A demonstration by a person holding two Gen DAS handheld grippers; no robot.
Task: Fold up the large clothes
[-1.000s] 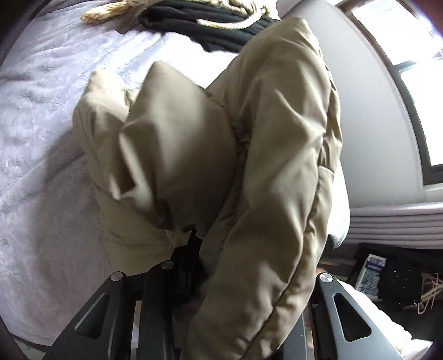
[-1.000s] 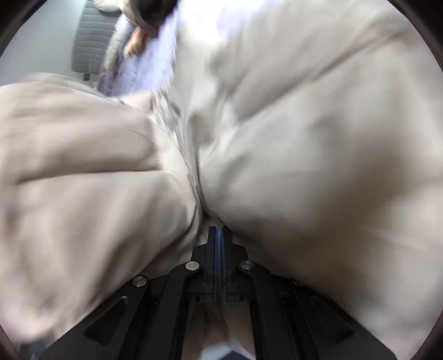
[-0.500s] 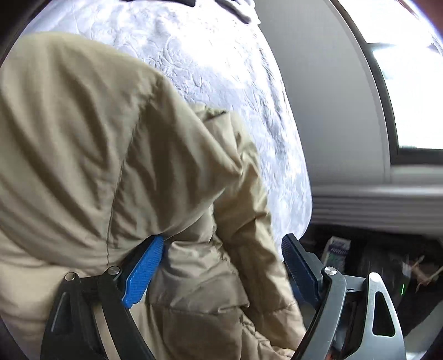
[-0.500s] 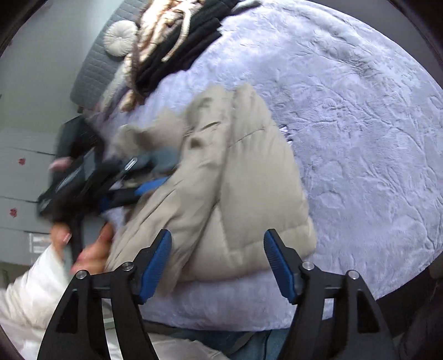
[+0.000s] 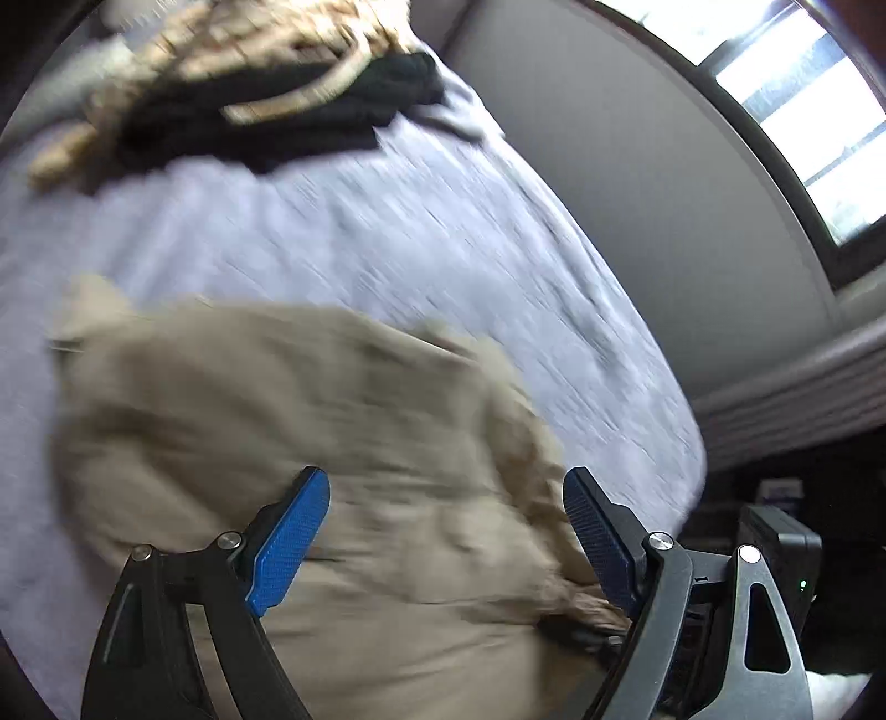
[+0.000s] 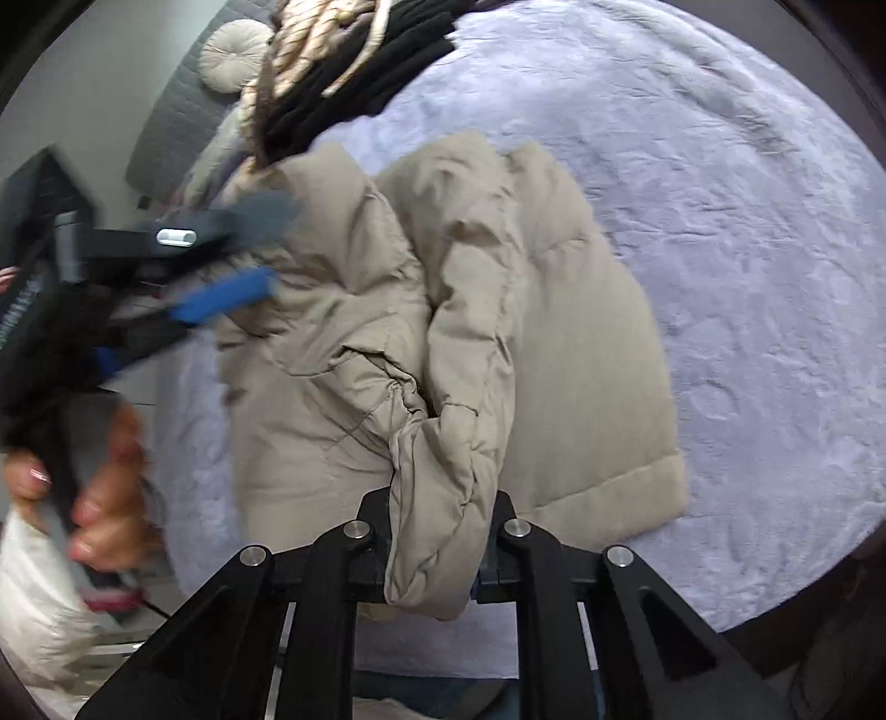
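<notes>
A beige puffer jacket (image 6: 559,332) lies on the pale lilac bed cover (image 6: 747,221), folded in on itself. In the right wrist view one sleeve cuff (image 6: 443,471) comes up between the jaws of my right gripper (image 6: 437,531), which are closing and pinch it. My left gripper (image 5: 446,482) hovers open over the blurred jacket (image 5: 277,415), blue pads wide apart with nothing pressed between them. From the right wrist view the left gripper (image 6: 260,249) is a blur at the jacket's left edge, held by a hand (image 6: 105,482).
A heap of black and cream clothes (image 5: 277,99) lies at the far end of the bed (image 5: 443,221), also seen as a heap (image 6: 354,61) beside a round cushion (image 6: 232,52). A grey wall and window (image 5: 803,111) run along the right. A black device (image 5: 781,548) sits low beside the bed.
The left gripper let go of the jacket, opened wide and pulled back. The right gripper released the fabric, opened, rose, then closed on the sleeve cuff. The jacket now rests on the bed.
</notes>
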